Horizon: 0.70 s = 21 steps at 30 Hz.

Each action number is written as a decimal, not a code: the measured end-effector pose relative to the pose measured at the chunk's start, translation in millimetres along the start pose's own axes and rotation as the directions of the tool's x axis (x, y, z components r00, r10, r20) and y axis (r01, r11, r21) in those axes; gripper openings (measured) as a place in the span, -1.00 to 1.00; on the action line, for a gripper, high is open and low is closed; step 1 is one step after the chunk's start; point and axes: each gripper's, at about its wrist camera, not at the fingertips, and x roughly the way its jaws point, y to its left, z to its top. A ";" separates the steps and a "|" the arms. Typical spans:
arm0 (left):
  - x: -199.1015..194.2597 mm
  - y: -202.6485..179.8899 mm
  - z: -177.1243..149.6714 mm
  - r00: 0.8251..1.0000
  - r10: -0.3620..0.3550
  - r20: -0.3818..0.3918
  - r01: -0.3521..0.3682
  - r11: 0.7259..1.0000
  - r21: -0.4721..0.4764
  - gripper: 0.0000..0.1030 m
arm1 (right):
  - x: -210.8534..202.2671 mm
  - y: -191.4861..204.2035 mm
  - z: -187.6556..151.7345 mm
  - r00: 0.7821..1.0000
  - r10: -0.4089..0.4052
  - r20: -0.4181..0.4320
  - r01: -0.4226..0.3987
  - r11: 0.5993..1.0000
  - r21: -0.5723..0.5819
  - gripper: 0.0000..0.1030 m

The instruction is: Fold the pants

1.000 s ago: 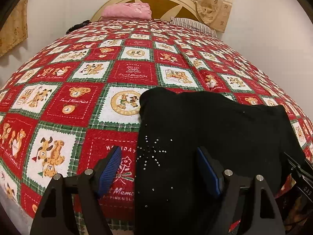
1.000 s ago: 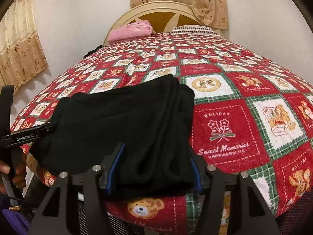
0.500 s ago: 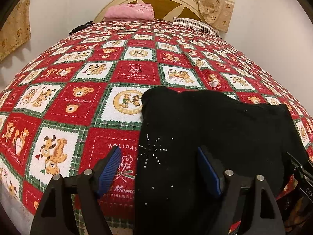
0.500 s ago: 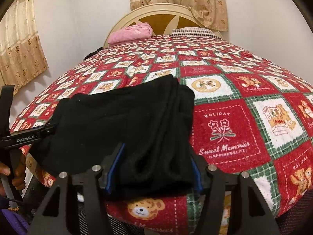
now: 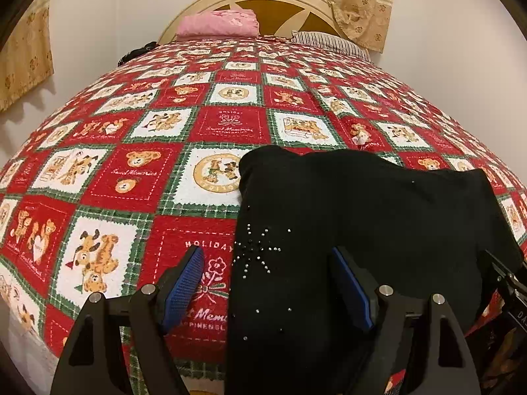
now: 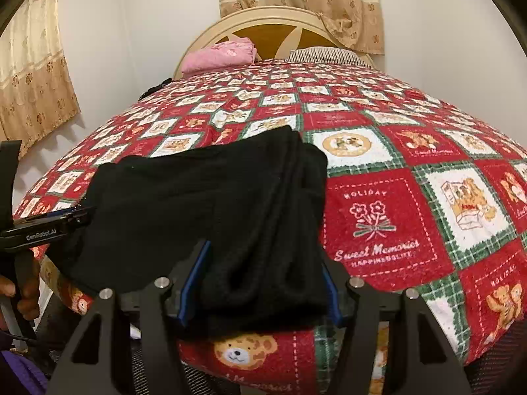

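Bear-print quilt (image 5: 230, 125), near edge: one black pants (image 5: 362, 217), folded, rhinestone starburst; left gripper (image 5: 266, 283) wide, straddling its edge; right gripper (image 6: 260, 283) flanks bunched end, grip unclear

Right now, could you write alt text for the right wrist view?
Folded black fabric pants lie at the near edge of a red, white and green teddy-bear patchwork quilt, between the right gripper's blue-padded fingers.
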 end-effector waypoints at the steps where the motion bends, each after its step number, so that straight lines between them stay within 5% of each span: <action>1: -0.4 -0.2 -0.1 1.000 0.000 -0.002 0.000 1.000 0.000 0.54 | 0.1 0.4 -0.1 1.000 -0.003 0.000 0.003 1.000 -0.002 0.21; 10: -6.4 -16.3 -0.3 1.000 -0.006 0.005 0.006 0.998 0.067 0.01 | 0.0 3.8 -0.6 1.000 -0.018 0.001 0.018 1.000 -0.013 0.18; 17: -8.6 -27.6 -0.8 1.000 0.014 0.018 -0.017 0.992 0.122 -0.63 | -0.4 3.9 -0.3 1.000 -0.022 0.002 0.022 1.000 -0.017 0.17; 21: -10.3 -29.8 0.8 1.000 0.018 0.021 -0.020 0.991 0.133 -0.73 | -3.5 11.0 1.8 1.000 -0.027 0.010 0.028 0.999 -0.046 -0.10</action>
